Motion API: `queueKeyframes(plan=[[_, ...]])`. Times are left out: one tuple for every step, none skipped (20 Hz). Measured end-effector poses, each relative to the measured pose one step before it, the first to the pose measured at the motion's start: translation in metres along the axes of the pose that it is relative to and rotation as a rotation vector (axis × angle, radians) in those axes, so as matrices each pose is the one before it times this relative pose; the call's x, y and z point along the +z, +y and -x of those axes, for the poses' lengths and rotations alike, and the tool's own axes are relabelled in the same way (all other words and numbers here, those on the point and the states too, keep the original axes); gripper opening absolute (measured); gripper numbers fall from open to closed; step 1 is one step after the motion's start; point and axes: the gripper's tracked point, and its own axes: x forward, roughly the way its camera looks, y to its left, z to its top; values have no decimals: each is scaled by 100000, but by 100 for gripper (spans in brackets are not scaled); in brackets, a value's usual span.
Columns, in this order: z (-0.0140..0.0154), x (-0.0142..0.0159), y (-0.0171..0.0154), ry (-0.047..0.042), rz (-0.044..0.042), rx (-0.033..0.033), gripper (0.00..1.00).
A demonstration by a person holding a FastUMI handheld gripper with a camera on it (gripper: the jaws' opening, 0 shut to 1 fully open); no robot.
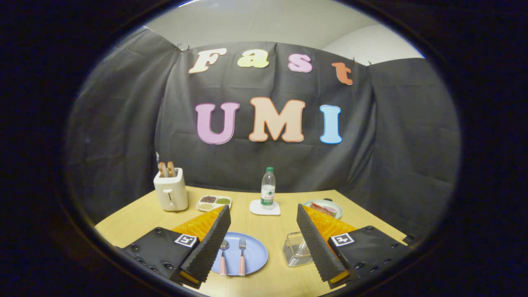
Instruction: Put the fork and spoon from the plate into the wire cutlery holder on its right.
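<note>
Gripper fingers wide apart above plate, empty.

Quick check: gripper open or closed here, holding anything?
Gripper: open wide, holding nothing; the fork and spoon lie on the blue plate between its fingers.

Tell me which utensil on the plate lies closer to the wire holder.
The fork: it lies on the holder side of the spoon, both on the blue plate between the open gripper's fingers.
</note>
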Motion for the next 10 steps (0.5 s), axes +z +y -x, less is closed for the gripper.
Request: queueKeyframes(plan=[[-453,-1214,413,2525,483,1215,100],[-496,-1406,396,2772,-301,1098,100],[-569,-998,336,2244,-1051,999,100],[-384,-1026,266,1929,-1122,614,100],[-445,-880,206,1791,-784,314,100],[-530,-864,194,1581,-272,323,100],[-649,-818,143,1636,627,359,100],[-605,-885,189,1533,1214,487,100],[-655,-1050,237,2351,1359,767,100],[-718,-1196,242,2554,1137,777,100]])
